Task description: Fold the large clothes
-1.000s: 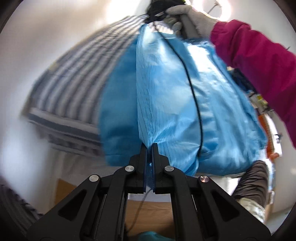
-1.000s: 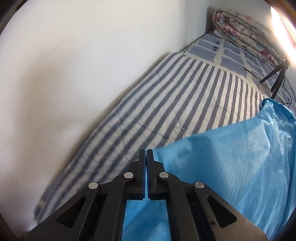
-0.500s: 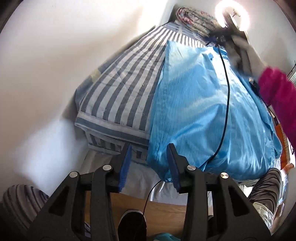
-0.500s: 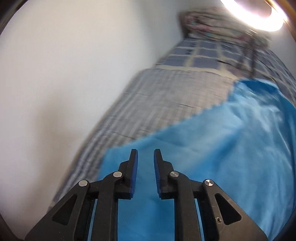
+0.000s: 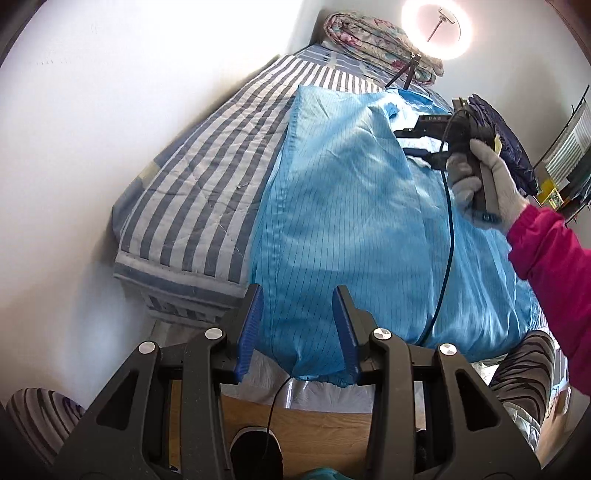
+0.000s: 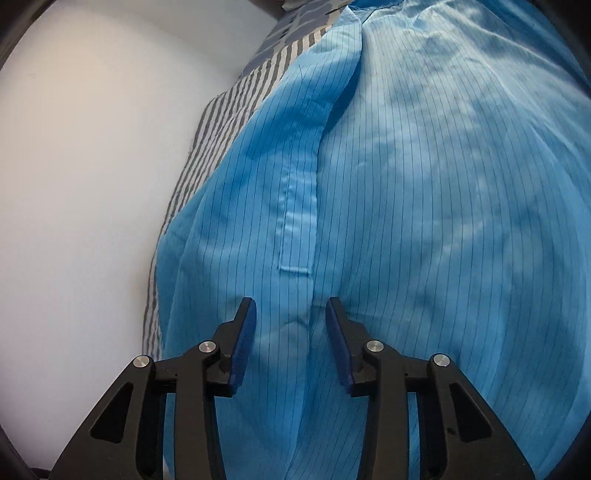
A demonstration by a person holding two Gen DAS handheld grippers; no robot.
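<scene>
A large light-blue pinstriped garment (image 5: 351,221) lies spread lengthwise on a blue-and-white striped bed (image 5: 207,173), its near end hanging over the bed's foot. My left gripper (image 5: 297,332) hovers open above that hanging end, its pads clear of the cloth. In the left wrist view a gloved hand in a pink sleeve holds my right gripper (image 5: 402,140) over the garment's far right part. In the right wrist view my right gripper (image 6: 291,332) has its jaws opening above the garment (image 6: 424,221), near a stitched placket (image 6: 297,236). Nothing is pinched between them.
A white wall (image 5: 74,147) runs along the bed's left side. A folded floral quilt (image 5: 369,40), a ring light (image 5: 437,27) on a small tripod and a dark blue jacket (image 5: 506,144) are at the far end. A cable (image 5: 448,229) trails across the garment. Wooden floor (image 5: 314,413) lies below.
Both grippers were shut on the blue garment and have let go; it now lies flat on the bed. The right gripper swung down over the cloth. The left gripper lifted slightly.
</scene>
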